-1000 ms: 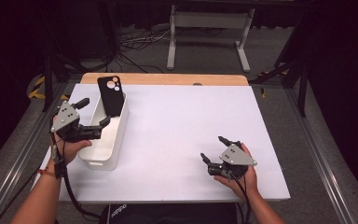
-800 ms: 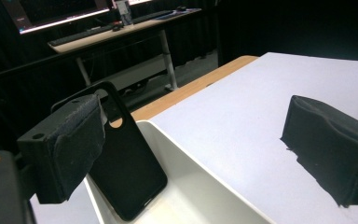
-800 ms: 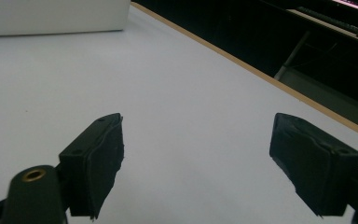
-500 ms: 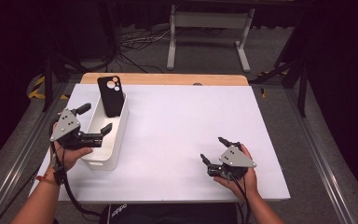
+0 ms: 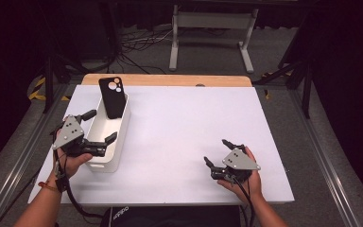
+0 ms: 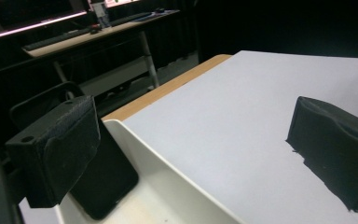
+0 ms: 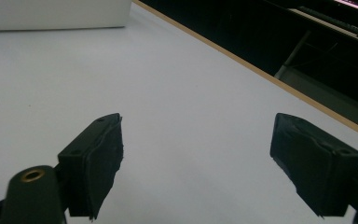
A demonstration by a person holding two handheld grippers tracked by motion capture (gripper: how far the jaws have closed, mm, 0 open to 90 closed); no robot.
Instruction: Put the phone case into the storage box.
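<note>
**Left gripper over bin, phone case leaning inside**

Left gripper [image 5: 96, 127]: held over the near half of the white bin [image 5: 119, 142], jaws spread wide, nothing between them. One jaw sits above the bin's interior, the other over the bin's right wall toward the open table. In the left gripper view the near jaw overlaps the case; whether it touches it cannot be told.

Phone case [image 5: 112, 96]: black, camera cutouts at top, standing tilted in the far end of the bin, upper part rising above the rim. In the left gripper view its lower corner [image 6: 105, 186] rests on the bin floor.

Right gripper [image 5: 218, 153]: near the front right of the white table [image 5: 194, 118], jaws apart and empty, well apart from the bin. The right gripper view shows bare tabletop between the jaws, the bin's wall [image 7: 56, 14] far off.
</note>
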